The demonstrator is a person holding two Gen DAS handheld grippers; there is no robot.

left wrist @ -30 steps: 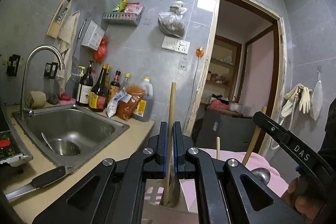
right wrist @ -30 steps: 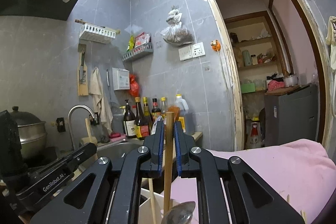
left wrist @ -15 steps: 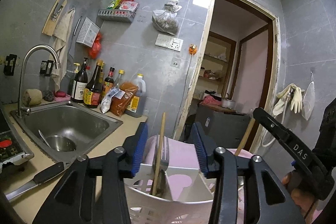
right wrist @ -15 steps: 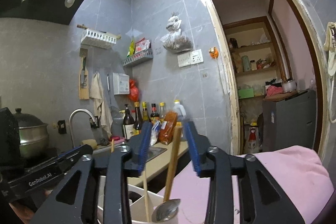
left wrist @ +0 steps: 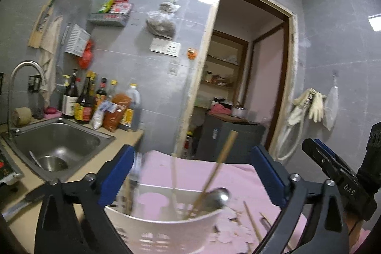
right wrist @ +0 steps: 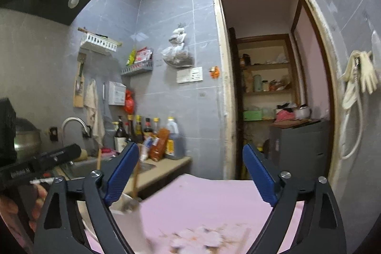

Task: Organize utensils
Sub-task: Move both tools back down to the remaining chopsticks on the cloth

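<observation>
A white slotted utensil basket [left wrist: 166, 232] stands on a pink cloth [left wrist: 190, 170] just below my left gripper [left wrist: 194, 174]. The left jaws are opening wide, and nothing is pressed between them. Wooden chopsticks [left wrist: 222, 158] and a metal spoon [left wrist: 218, 196] lean inside the basket. More chopsticks [left wrist: 250, 218] lie loose on the cloth. My right gripper [right wrist: 190, 175] is also opening, with only the pink cloth [right wrist: 202, 201] behind the gap. The blurred basket [right wrist: 128, 208] and a wooden stick [right wrist: 135, 180] show by its left finger. Each gripper appears at the edge of the other's view.
A steel sink [left wrist: 57, 146] with a tap is on the left, and sauce bottles [left wrist: 83, 106] stand behind it. A knife [left wrist: 14, 208] lies on the counter edge. An open doorway and a grey cabinet [left wrist: 233, 135] are straight ahead. A pot [right wrist: 23, 137] sits far left.
Both grippers were shut on upright wooden chopsticks. They have opened wide and pulled back, and the sticks now lean in the basket.
</observation>
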